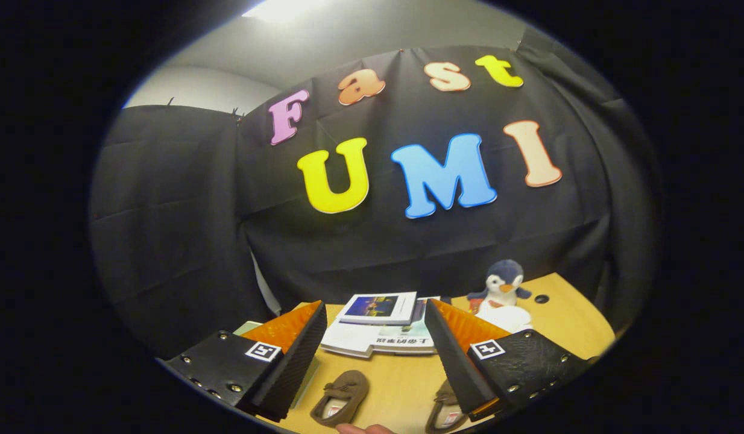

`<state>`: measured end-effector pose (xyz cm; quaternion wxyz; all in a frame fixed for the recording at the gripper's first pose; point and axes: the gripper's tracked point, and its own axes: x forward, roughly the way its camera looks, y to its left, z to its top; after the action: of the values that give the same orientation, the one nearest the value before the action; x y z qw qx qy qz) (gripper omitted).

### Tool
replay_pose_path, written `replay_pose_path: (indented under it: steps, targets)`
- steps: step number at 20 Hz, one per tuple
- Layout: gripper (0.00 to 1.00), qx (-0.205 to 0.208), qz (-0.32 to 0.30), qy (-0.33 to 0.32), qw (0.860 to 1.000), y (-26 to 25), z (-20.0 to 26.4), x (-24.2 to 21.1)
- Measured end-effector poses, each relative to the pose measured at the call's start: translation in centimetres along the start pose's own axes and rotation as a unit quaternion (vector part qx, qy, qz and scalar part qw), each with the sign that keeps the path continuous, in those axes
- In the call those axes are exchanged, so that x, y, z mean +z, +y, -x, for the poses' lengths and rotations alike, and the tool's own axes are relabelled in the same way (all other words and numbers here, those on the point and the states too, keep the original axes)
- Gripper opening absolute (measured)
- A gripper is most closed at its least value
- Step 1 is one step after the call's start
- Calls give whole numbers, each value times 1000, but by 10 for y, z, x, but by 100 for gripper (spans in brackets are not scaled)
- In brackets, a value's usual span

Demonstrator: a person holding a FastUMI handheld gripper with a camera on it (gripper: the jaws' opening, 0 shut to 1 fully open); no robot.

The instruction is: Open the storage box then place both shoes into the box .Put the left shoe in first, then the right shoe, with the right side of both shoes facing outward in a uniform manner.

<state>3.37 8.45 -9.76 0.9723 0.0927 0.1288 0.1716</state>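
Your gripper (372, 355) hangs with fingers spread apart, gripping nothing. Both shoes lie on the table (396, 380) below: the left shoe (340, 396) between the fingers, the right shoe (444, 413) partly under one, long axes pointing roughly away from you.

Square marker tag on each finger of the spread claw (373, 304), booklet (378, 348) title unreadable
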Motion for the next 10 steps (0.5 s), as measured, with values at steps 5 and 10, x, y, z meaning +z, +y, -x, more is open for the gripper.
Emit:
replay_pose_path:
  steps: [5,10]
  targets:
    - [98,90,-80,92,988,38,-29,-66]
    - [97,173,-164,184,954,83,-47,-125]
